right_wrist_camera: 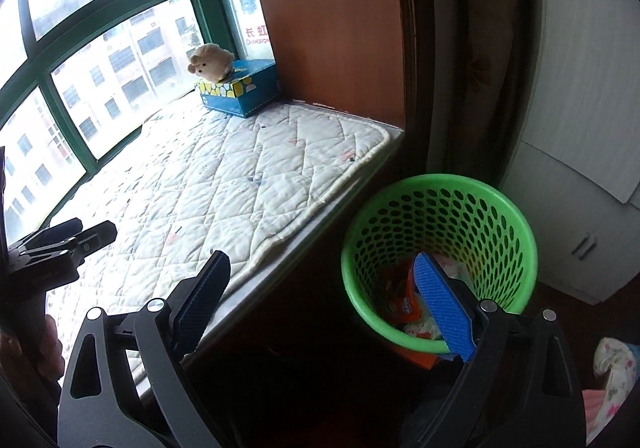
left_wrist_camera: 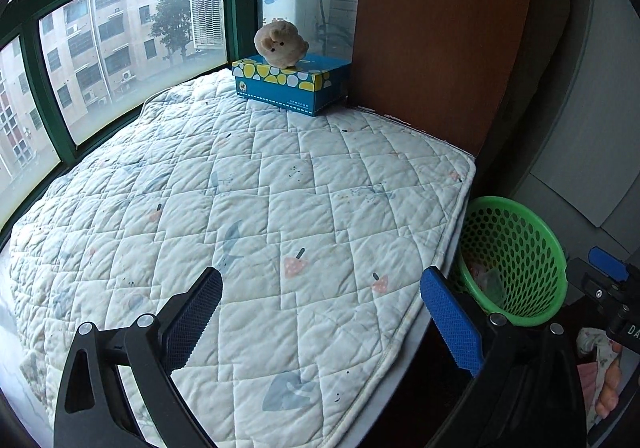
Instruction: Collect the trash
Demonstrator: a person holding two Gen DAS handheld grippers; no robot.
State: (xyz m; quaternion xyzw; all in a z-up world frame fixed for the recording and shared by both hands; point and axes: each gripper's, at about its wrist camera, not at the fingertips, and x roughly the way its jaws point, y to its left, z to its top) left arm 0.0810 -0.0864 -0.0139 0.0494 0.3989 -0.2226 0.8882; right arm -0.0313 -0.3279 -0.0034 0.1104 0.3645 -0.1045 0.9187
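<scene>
A green perforated basket [right_wrist_camera: 440,181] stands on the floor against the window seat, with an orange-red wrapper [right_wrist_camera: 404,300] and crumpled white paper [right_wrist_camera: 420,328] in its bottom. My right gripper [right_wrist_camera: 320,272] hangs open above the basket's near left rim; its blue right finger [right_wrist_camera: 444,308] is over the basket's mouth and nothing is between the jaws. My left gripper [left_wrist_camera: 320,288] is open and empty over the quilted mat [left_wrist_camera: 248,187], with the basket [left_wrist_camera: 516,248] to its right below the mat's edge.
A blue tissue box [left_wrist_camera: 292,81] with a beige plush toy [left_wrist_camera: 280,41] on it sits at the mat's far end by the green-framed window. A brown wooden panel [left_wrist_camera: 440,27] and a curtain [right_wrist_camera: 472,47] rise behind the basket. White cabinet doors [right_wrist_camera: 580,87] stand to the right.
</scene>
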